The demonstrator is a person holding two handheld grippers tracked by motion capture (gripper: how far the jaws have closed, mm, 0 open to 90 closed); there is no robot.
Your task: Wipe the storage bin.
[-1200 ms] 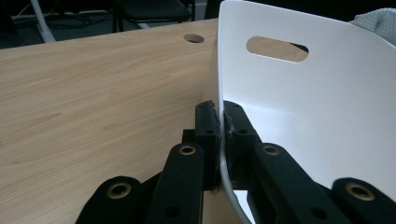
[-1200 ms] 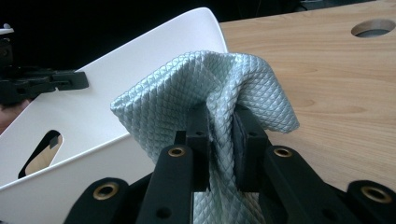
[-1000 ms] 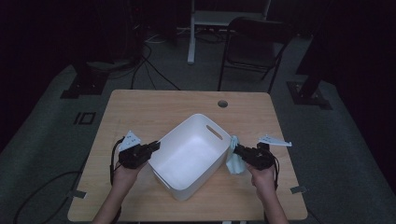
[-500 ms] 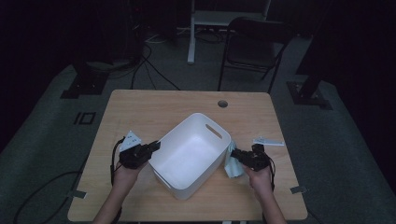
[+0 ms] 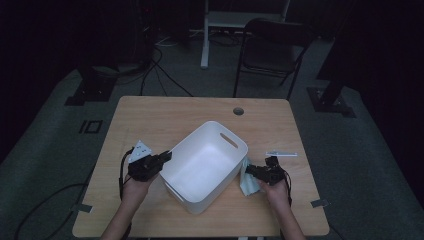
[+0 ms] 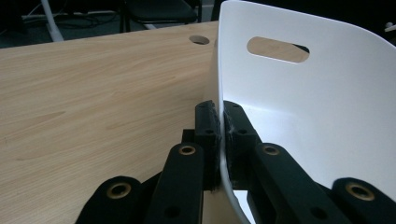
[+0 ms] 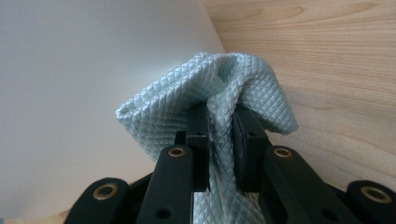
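A white plastic tub (image 5: 205,165) with handle slots stands at an angle in the middle of the wooden table (image 5: 165,112). My left gripper (image 5: 165,157) is shut on the tub's left rim (image 6: 220,140), one jaw outside the wall and one inside. My right gripper (image 5: 250,170) is shut on a pale green quilted cloth (image 5: 247,181) that is bunched up against the tub's right outer wall (image 7: 70,93). The cloth (image 7: 205,102) folds over both jaws and hangs down to the tabletop.
The empty tub shows a handle slot (image 6: 278,49) in its far wall. A round cable hole (image 5: 238,111) lies near the table's far edge. A black folding chair (image 5: 272,52) and a white stand (image 5: 205,35) are behind the table.
My right hand has sunk and moved a little toward the near edge with the cloth, pressing it lower along the tub's wall. The left hand and tub have kept still.
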